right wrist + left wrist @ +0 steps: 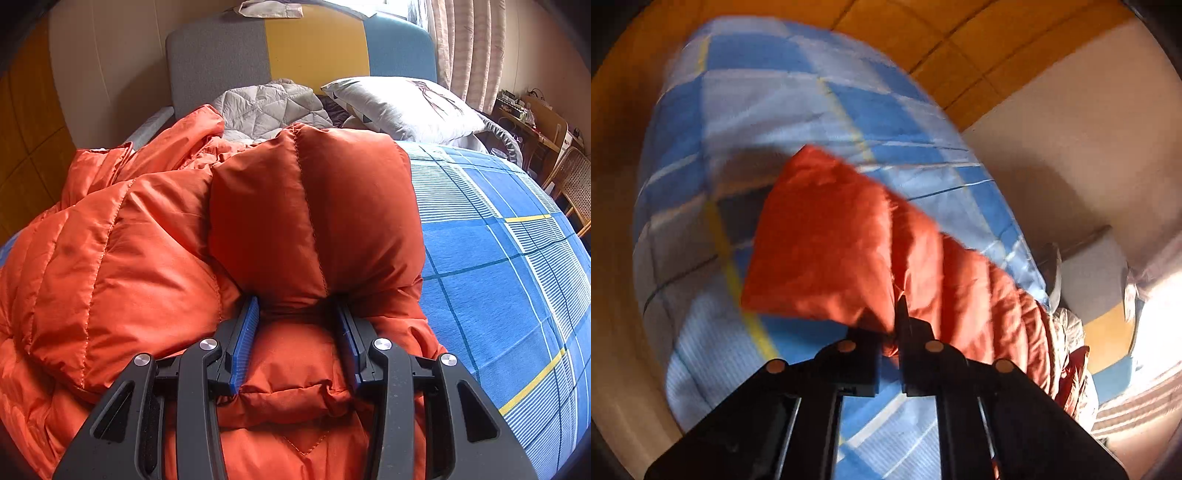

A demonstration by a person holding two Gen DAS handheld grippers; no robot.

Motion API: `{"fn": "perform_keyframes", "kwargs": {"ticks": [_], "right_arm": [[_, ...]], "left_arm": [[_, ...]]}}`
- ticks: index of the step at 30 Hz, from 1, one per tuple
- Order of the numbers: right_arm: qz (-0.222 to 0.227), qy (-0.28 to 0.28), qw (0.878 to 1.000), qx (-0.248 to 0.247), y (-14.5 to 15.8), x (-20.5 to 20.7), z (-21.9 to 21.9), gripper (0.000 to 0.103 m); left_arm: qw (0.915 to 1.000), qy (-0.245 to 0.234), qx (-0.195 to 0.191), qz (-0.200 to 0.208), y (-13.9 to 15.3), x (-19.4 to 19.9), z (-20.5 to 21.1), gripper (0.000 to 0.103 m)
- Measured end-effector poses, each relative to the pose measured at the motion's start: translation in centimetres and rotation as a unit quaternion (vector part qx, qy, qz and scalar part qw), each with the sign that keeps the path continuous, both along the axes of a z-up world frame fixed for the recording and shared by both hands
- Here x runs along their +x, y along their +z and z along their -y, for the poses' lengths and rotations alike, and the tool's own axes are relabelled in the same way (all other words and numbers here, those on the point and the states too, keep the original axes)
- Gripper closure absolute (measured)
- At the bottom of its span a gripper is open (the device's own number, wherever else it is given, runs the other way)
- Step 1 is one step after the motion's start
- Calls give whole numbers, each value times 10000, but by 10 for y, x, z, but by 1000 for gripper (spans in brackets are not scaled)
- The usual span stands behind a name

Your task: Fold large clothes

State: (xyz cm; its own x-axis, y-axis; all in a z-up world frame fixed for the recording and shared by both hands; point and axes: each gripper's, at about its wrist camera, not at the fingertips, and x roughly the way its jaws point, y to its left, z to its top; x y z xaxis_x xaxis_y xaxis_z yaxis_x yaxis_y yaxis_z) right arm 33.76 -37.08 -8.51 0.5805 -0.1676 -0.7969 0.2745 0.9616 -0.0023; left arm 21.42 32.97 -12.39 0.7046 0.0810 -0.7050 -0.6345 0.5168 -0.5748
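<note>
An orange puffy down jacket lies bunched on a bed with a blue checked sheet. My right gripper stands over it with its blue-padded jaws apart, a puffed fold of the jacket bulging between them. In the left wrist view my left gripper is shut on an edge of the orange jacket and holds it lifted above the blue checked sheet. That view is motion-blurred.
A white patterned pillow and a grey quilted blanket lie at the bed's head by a grey, yellow and blue headboard. A wicker chair and a cluttered desk stand at the right. An orange-brown panelled wall is behind.
</note>
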Motion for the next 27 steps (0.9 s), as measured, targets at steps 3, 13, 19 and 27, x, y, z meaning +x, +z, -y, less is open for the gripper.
{"fn": "perform_keyframes", "kwargs": {"ticks": [3,13,19,27], "right_arm": [[2,-1,10000,9,0,0,0,62],[18,-3,10000,55,1,0,0,62],[36,-3,9999,113,0,0,3,62],[88,-3,9997,234,-1,-1,7,62]], "left_arm": [[9990,-308,248,199,24,19,9,98],[9747,-1833,862,943,98,103,121,99],[9511,-2730,943,1097,107,140,204,99],[9073,-3936,954,1128,100,166,323,100]]}}
